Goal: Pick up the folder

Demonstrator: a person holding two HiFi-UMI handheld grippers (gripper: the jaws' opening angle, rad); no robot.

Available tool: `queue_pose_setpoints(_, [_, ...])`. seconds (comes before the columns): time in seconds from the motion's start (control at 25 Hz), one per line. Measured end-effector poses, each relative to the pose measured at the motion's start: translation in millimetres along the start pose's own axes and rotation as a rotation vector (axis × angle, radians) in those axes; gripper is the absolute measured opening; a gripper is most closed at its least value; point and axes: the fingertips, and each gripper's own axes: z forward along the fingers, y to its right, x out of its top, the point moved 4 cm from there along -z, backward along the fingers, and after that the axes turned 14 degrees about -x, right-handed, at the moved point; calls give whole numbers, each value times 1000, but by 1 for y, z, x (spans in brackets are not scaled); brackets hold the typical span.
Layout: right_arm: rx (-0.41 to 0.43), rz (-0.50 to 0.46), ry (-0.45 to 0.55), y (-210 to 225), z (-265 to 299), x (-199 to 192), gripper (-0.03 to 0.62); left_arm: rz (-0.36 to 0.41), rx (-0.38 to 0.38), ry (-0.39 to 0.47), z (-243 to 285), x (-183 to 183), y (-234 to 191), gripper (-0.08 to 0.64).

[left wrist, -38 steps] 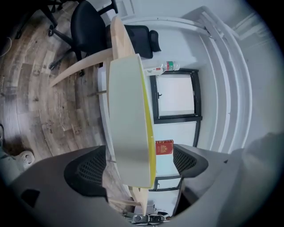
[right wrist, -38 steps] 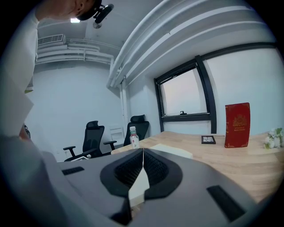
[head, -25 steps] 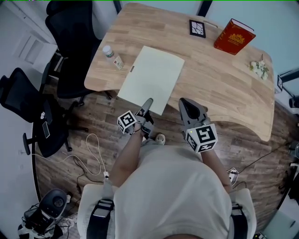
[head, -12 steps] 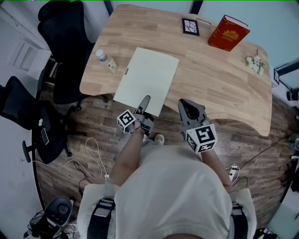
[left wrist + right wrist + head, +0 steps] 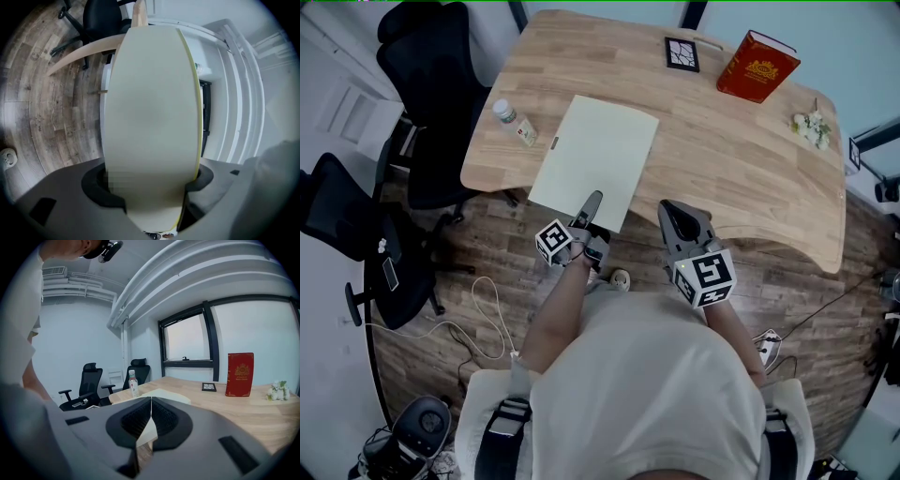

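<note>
A pale cream folder [image 5: 600, 155] lies flat on the wooden table [image 5: 741, 159], and its near corner overhangs the table's front edge. My left gripper [image 5: 592, 201] is at that overhanging edge, turned on its side. In the left gripper view the folder [image 5: 150, 108] runs between the two jaws of the left gripper [image 5: 151, 183]. They have just been closing and still stand wide around the thin sheet. My right gripper [image 5: 677, 216] hovers off the table edge to the right of the folder. In its own view the right gripper [image 5: 151, 404] has its jaws together and empty.
A small clear bottle [image 5: 512, 122] lies left of the folder. A red book [image 5: 757, 66], a small black frame [image 5: 682, 53] and white flowers [image 5: 811, 128] stand at the far side. Black office chairs [image 5: 422, 84] stand left of the table, and cables lie on the floor.
The head view shifted a little, so the table sits slightly further left and up. Both grippers keep their places by the folder's near edge.
</note>
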Motion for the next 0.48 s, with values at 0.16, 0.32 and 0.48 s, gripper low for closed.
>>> queue_pose_setpoints(0.16, [5,-2,3,-3,-2,0,18,9,-11,-13,1,0,6,328])
queue_pose_setpoints(0.32, [7,-1,6,-3,-5,0,18,19,-27,-21,0,-1,10,307])
queue_pose_setpoints(0.48, [11,-4,10,-7,-8,0,18,36,-21,-24,-8,-1,15,293])
